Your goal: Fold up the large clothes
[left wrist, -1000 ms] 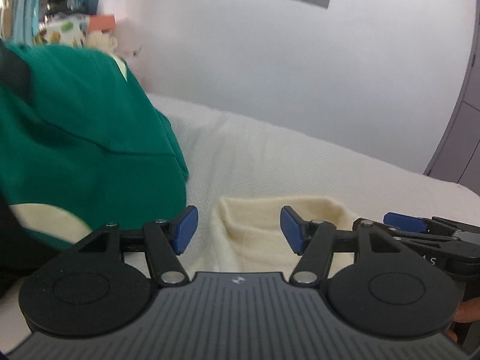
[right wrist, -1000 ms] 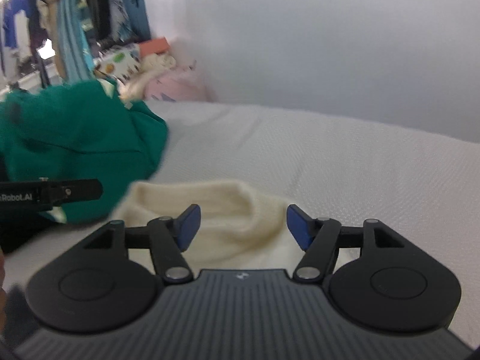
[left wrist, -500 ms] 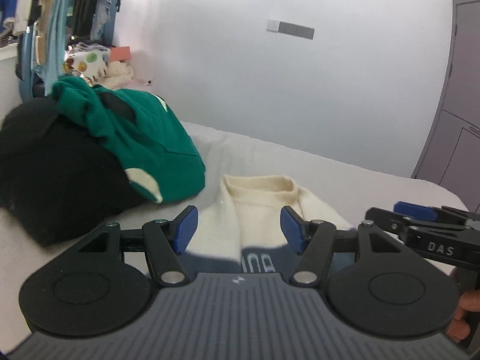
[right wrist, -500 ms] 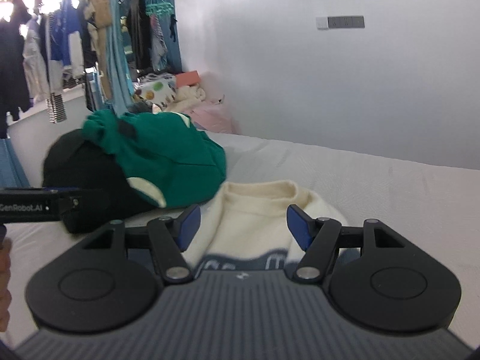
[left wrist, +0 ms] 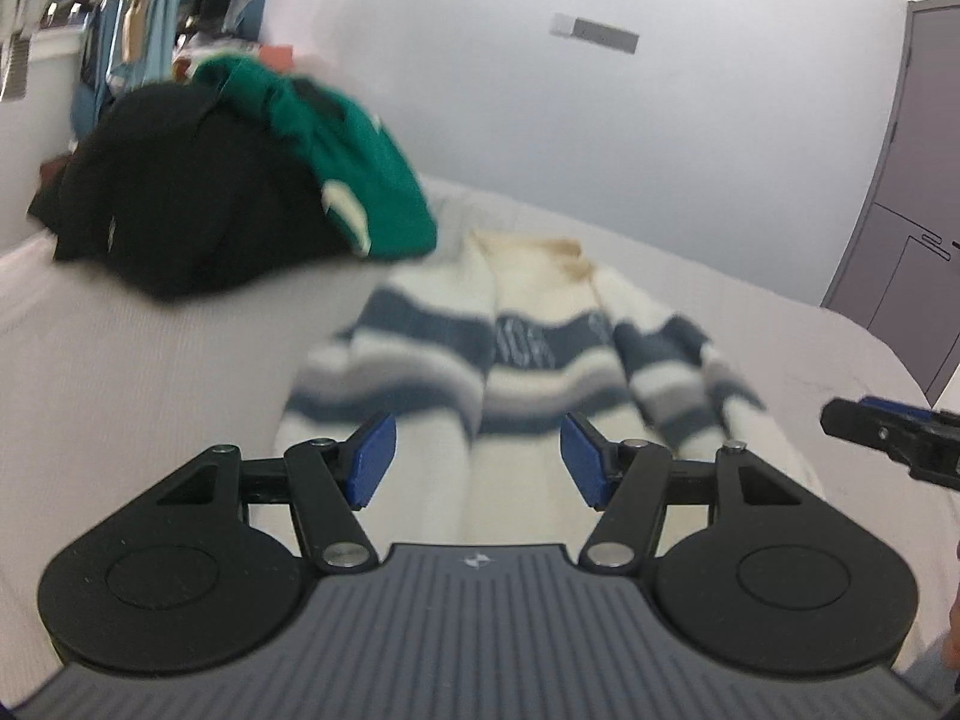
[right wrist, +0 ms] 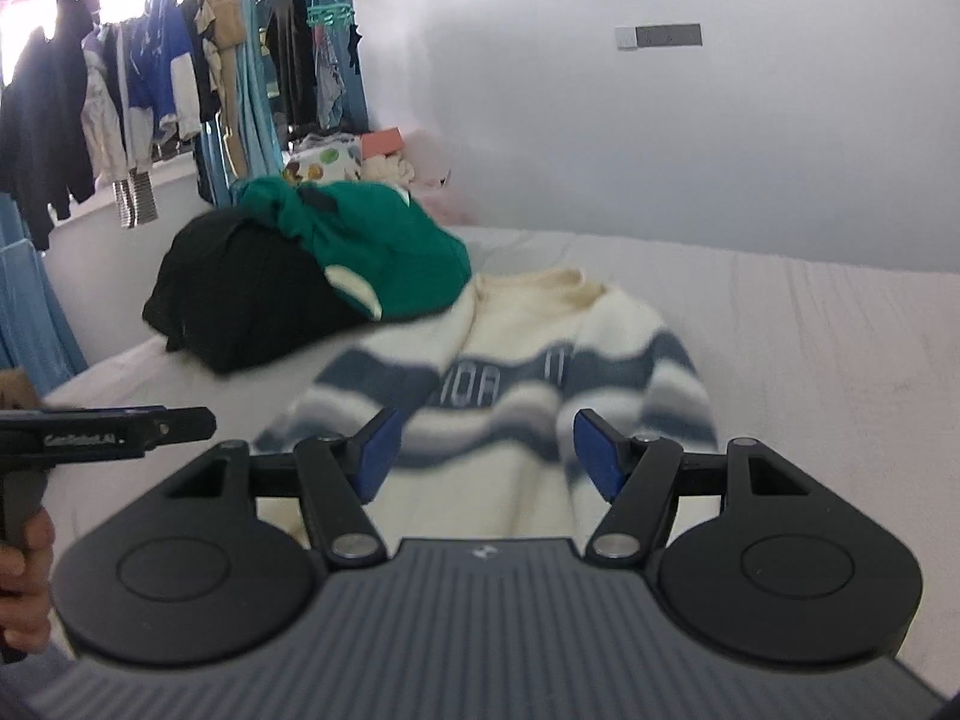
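A cream sweater (left wrist: 528, 360) with navy and grey stripes lies flat on the white bed (left wrist: 150, 372), collar toward the far wall and hem toward the cameras. Dark lettering runs across its chest, too blurred to read.

The left tool (left wrist: 477, 459) hangs above the near, plain cream part of the sweater. Its blue pads (left wrist: 372, 459) stand spread with nothing between them, and the cloth shows in the gap, apart from the pads. In this view the sweater stretches away ahead of the tool, the sleeve on the right of the picture angled out toward the right tool (left wrist: 888, 432), which pokes in from the right edge.

The right tool (right wrist: 486, 453) also hangs over the lower body of the sweater (right wrist: 510, 372), jaws spread and empty. The striped band sits just beyond its blue pads (right wrist: 600, 456). The left tool (right wrist: 108, 429) enters this view from the left edge, held by a hand (right wrist: 24, 576) at the lower left corner.

Beside the sweater's left shoulder, a green garment (right wrist: 384, 240) rests on top of a black garment (right wrist: 240, 300); the green one touches or just overlaps the sweater's collar area. Behind the pile, clothes (right wrist: 138, 96) hang on a rack by a bright window, and a small heap of cloth and a patterned item lies against the wall.
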`<state>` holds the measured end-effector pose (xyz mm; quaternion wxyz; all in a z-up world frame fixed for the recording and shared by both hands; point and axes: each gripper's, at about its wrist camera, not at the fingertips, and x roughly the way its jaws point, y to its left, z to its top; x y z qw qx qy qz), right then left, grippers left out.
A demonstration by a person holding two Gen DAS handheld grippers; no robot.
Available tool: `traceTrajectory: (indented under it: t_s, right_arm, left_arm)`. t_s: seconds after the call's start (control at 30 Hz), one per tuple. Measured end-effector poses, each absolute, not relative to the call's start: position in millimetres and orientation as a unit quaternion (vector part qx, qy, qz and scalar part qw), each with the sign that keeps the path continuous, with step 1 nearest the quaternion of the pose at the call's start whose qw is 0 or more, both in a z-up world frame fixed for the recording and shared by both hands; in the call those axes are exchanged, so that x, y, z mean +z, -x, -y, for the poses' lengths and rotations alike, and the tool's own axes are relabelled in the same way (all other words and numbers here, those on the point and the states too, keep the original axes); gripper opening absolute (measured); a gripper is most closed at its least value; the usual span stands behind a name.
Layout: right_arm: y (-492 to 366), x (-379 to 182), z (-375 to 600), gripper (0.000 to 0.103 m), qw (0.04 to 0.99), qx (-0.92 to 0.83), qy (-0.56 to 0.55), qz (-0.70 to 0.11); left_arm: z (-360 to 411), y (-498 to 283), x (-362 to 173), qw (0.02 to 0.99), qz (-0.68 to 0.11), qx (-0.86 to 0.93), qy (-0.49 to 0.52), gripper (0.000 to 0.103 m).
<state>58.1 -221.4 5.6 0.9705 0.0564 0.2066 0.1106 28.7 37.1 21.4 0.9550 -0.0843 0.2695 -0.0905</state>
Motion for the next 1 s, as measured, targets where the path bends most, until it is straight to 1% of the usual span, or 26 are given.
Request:
traceTrajectory:
  t_s: [0.17, 0.33, 0.6, 0.73, 0.77, 0.8, 0.83, 0.87, 0.9, 1.0]
  right_arm:
    - [-35, -21, 222, 0.066, 0.966, 0.113, -0.070, -0.222]
    - [-45, -27, 226, 0.066, 0.966, 0.100, -0.082, -0.226]
    - [-56, -46, 239, 0.066, 0.956, 0.090, -0.118, -0.253]
    - [-58, -49, 241, 0.066, 0.955, 0.086, -0.117, -0.258]
    - [-59, -50, 241, 0.066, 0.954, 0.087, -0.116, -0.261]
    - [-59, -51, 240, 0.066, 0.954, 0.086, -0.116, -0.262]
    - [-59, -51, 240, 0.066, 0.954, 0.086, -0.116, -0.264]
    - [-59, -52, 241, 0.066, 0.953, 0.085, -0.117, -0.265]
    - [-59, -53, 241, 0.066, 0.952, 0.085, -0.120, -0.267]
    - [-58, -55, 244, 0.066, 0.949, 0.084, -0.132, -0.272]
  left_arm:
    - [-49, -6, -5, 0.951, -0.283, -0.075, 0.102, 0.067]
    - [-50, -4, -15, 0.948, -0.300, -0.054, 0.094, 0.067]
    - [-35, -22, -38, 0.923, -0.381, -0.032, 0.048, 0.067]
    - [-43, -37, -50, 0.900, -0.429, -0.060, 0.061, 0.065]
    - [-47, -39, -50, 0.898, -0.432, -0.061, 0.061, 0.058]
    - [-50, -42, -49, 0.897, -0.433, -0.060, 0.058, 0.041]
    - [-55, -43, -48, 0.898, -0.433, -0.057, 0.054, 0.033]
    - [-62, -45, -45, 0.900, -0.429, -0.052, 0.053, 0.022]
    - [-70, -46, -41, 0.902, -0.426, -0.048, 0.055, 0.013]
    - [-101, -49, -23, 0.912, -0.399, -0.034, 0.086, 0.010]
